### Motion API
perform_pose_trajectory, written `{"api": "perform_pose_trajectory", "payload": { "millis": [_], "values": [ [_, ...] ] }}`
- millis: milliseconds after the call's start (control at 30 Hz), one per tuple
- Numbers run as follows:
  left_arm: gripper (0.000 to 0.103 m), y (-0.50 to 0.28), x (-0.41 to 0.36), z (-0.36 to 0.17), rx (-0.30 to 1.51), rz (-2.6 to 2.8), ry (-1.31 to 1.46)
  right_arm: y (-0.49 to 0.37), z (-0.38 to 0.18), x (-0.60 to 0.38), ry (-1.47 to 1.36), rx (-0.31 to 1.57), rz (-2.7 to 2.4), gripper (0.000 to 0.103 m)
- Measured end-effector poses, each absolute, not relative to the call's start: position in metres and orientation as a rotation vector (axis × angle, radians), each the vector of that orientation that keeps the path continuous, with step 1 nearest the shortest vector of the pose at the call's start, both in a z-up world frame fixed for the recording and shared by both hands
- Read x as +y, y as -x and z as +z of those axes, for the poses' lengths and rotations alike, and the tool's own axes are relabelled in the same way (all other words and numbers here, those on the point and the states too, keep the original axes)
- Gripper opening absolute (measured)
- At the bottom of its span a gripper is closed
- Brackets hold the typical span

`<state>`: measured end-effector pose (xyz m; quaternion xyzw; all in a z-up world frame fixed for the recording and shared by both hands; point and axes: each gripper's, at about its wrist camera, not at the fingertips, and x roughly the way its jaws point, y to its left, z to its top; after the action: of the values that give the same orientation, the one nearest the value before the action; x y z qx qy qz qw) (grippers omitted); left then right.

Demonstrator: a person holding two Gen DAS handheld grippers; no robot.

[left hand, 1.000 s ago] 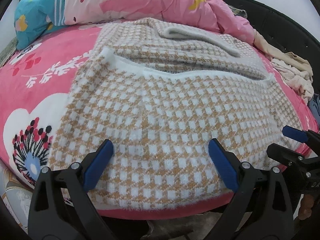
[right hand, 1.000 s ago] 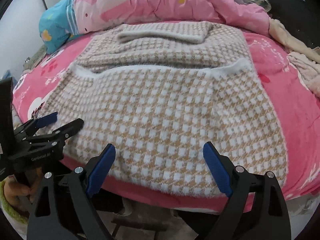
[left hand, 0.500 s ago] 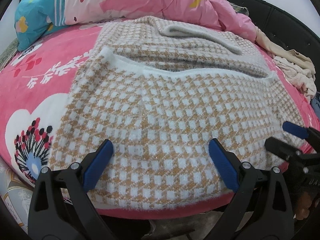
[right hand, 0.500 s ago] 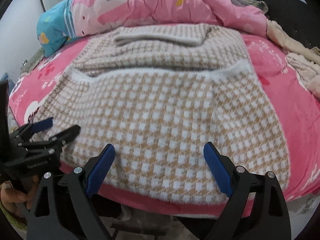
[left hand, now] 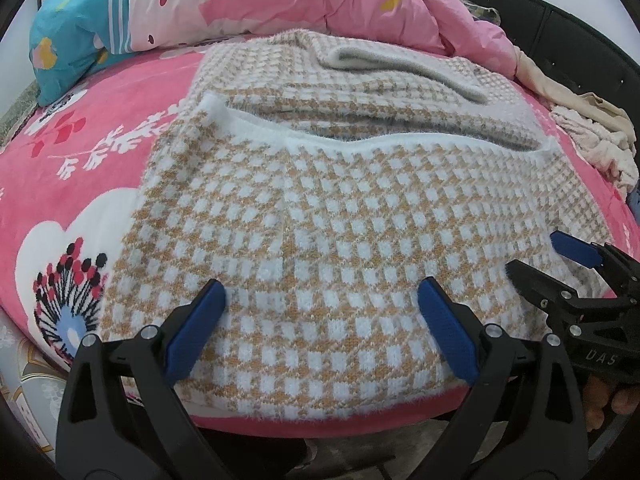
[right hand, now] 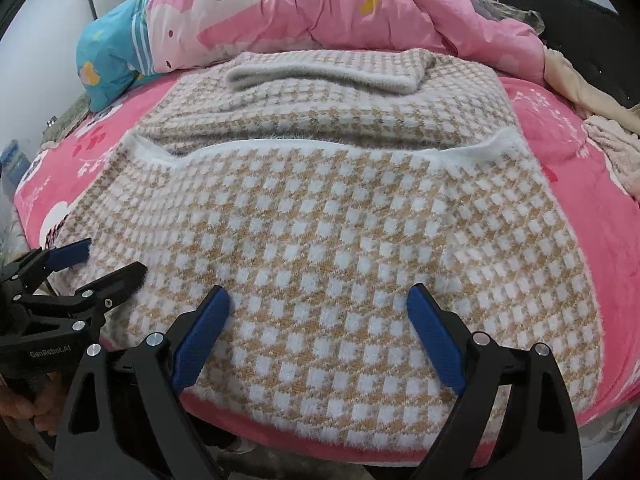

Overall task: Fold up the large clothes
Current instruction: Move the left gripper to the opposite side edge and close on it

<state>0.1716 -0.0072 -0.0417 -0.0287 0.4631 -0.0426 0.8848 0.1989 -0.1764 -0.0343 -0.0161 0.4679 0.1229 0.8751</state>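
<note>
The checked sweater (left hand: 320,216) was spread flat on the pink bedsheet (left hand: 80,160), its near hem right at the bed's edge, already folded once so a white band ran across the middle. The left gripper (left hand: 322,320) was held wide open over the near left part of the hem, nothing pinched between the blue pads. The right gripper (right hand: 318,320) was spread just as wide over the near right part, also empty.

Biggest risk, honestly: that knit looked thick and fuzzy, so only the top layer could get caught and the fold would be dragged apart. If the two corners were lifted unevenly, the fold would probably come out skewed. The hem sat so close to the edge that it could easily be pulled off the bed. The crumpled pink quilt (right hand: 360,12) behind left little room for the next fold.
</note>
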Motion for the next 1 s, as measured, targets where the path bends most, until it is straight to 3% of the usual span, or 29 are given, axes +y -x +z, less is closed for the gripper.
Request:
{"api": "perform_pose_trajectory", "payload": {
  "millis": [500, 733, 1000],
  "values": [
    [0.092, -0.111, 0.030, -0.005, 0.645, -0.003, -0.007, -0.197, -0.035, -0.180, 0.024, 0.975, 0.275, 0.089],
    [0.065, -0.134, 0.075, -0.009, 0.683, -0.050, 0.144, -0.197, -0.035, -0.180, 0.024, 0.977, 0.274, 0.089],
    [0.042, -0.181, 0.100, -0.022, 0.770, -0.167, 0.285, -0.200, -0.035, -0.180, 0.030, 0.984, 0.281, 0.089]
  ]
}}
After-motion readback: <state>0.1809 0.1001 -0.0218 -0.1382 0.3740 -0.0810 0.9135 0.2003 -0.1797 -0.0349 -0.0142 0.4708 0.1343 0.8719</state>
